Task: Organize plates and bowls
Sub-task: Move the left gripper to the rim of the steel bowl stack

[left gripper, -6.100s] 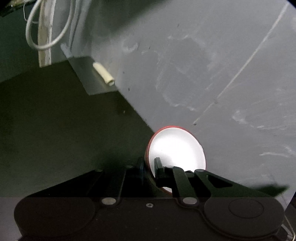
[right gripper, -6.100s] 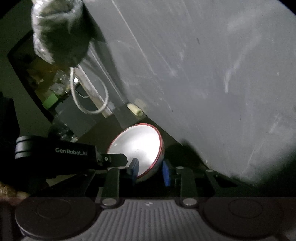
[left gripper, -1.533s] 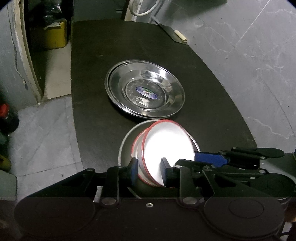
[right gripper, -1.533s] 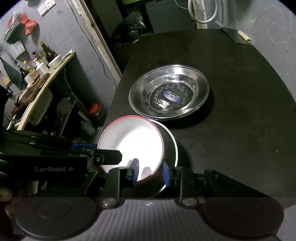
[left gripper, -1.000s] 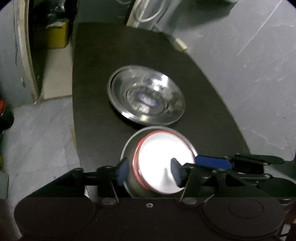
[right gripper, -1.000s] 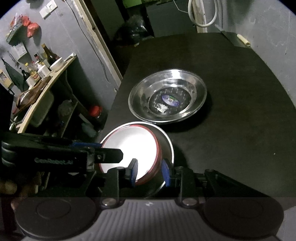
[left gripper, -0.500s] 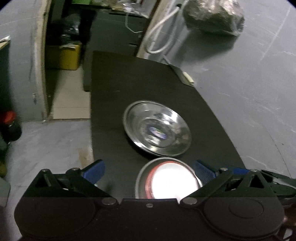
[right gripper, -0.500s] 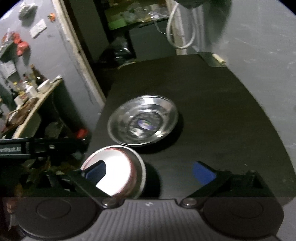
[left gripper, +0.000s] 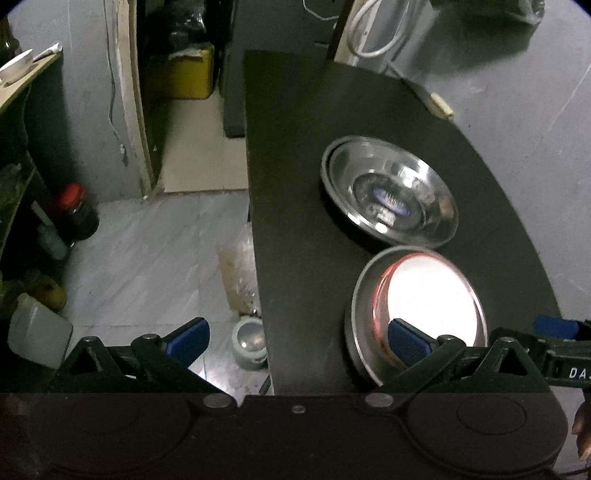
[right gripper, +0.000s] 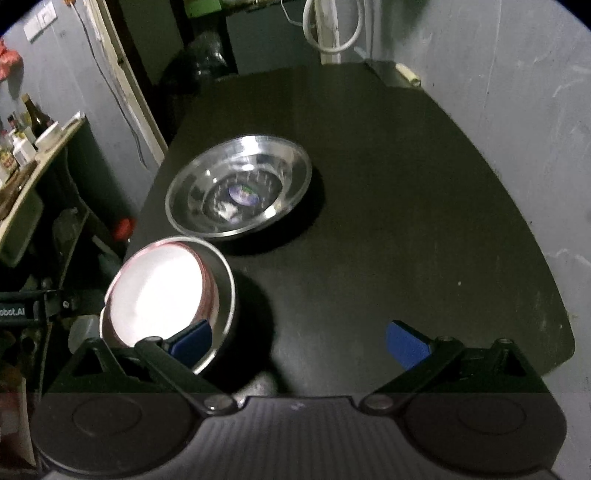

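Note:
A white bowl with a red rim [left gripper: 430, 295] sits nested inside a steel bowl [left gripper: 360, 314] at the near left edge of the black table [left gripper: 295, 155]. It also shows in the right wrist view [right gripper: 159, 291]. A wide steel plate [left gripper: 389, 192] with a blue sticker lies just beyond it, also seen in the right wrist view [right gripper: 238, 192]. My left gripper [left gripper: 297, 338] is open and empty, held above the table's left edge. My right gripper [right gripper: 299, 341] is open and empty, above the table to the right of the nested bowls.
A grey wall [right gripper: 517, 110] runs along the table's right side. A white hose [left gripper: 373, 33] hangs at the far end. Left of the table is tiled floor [left gripper: 147, 240] with a small steel cup [left gripper: 249, 341], a red-capped jar [left gripper: 77, 210] and a shelf [right gripper: 33, 155] with bottles.
Both grippers let go of the red-rimmed bowl, opened wide and drew back and up. The bowl now rests inside the steel bowl.

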A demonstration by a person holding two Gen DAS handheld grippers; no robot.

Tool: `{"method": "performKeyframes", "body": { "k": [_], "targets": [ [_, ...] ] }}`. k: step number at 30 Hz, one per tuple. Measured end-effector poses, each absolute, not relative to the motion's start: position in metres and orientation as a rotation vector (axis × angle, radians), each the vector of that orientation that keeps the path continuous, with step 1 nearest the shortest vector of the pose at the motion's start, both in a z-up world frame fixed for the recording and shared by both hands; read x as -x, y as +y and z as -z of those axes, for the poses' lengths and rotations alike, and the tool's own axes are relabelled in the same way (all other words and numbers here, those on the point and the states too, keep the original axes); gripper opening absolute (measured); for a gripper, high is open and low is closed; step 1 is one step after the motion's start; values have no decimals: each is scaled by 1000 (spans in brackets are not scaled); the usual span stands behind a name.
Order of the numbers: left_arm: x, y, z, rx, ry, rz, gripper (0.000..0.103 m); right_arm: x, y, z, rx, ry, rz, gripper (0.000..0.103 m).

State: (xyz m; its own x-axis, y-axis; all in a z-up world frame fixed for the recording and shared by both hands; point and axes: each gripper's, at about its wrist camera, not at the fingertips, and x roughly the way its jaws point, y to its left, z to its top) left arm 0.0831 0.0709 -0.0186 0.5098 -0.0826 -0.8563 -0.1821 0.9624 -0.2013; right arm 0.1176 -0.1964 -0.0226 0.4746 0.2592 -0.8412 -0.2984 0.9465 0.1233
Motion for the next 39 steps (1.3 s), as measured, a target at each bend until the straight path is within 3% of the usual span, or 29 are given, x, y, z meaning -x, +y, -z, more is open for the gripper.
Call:
{"method": "performKeyframes", "body": {
  "k": [39],
  "targets": [
    [-125,22,33,-35,1136,-59,98,-159,-191,33,163,1129,-347,103]
  ]
}}
